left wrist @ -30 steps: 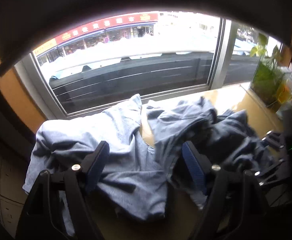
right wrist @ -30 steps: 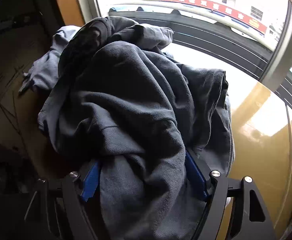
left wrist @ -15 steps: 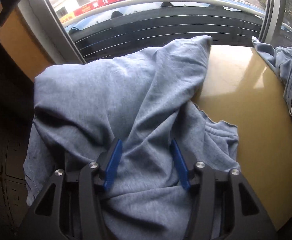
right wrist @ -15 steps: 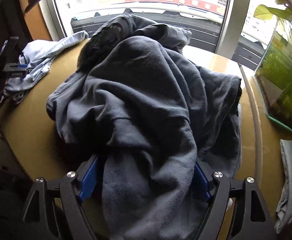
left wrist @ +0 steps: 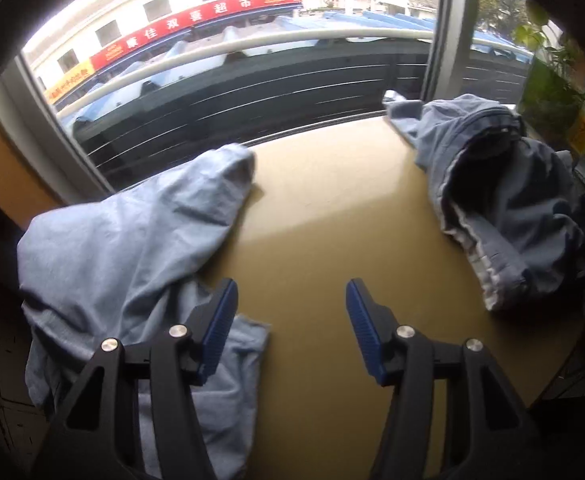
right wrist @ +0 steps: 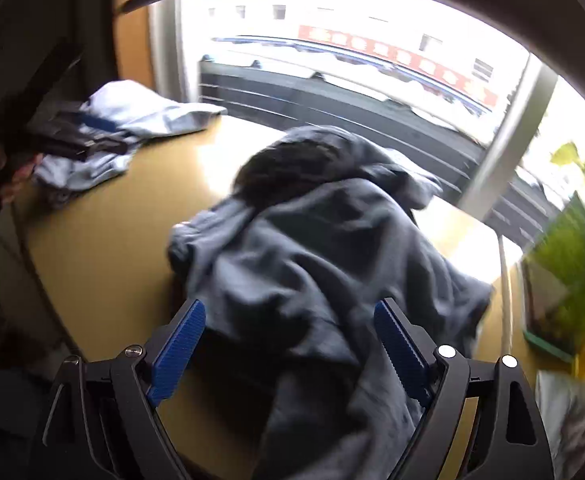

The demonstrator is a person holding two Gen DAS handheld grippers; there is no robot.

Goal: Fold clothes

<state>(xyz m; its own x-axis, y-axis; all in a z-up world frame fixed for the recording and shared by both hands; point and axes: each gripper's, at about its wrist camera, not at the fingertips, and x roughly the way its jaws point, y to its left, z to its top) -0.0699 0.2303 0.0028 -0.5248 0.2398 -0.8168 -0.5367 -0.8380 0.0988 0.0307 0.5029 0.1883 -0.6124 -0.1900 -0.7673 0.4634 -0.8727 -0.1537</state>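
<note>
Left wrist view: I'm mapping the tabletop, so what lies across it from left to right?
Light blue garment → bare tan table → dark blue garment pile → green plant tank by the window.

Tan table (left wrist: 332,216) against big window (left wrist: 252,92); daylight; plant tank (right wrist: 568,280) at right.

Motion-blurred plant tank (right wrist: 568,276) at right edge; dark garment's (right wrist: 324,264) lower hem cut off below frame.

Two garment heaps (left wrist: 132,232) (left wrist: 508,208) well apart on table (left wrist: 332,200), window (left wrist: 252,80) behind
</note>
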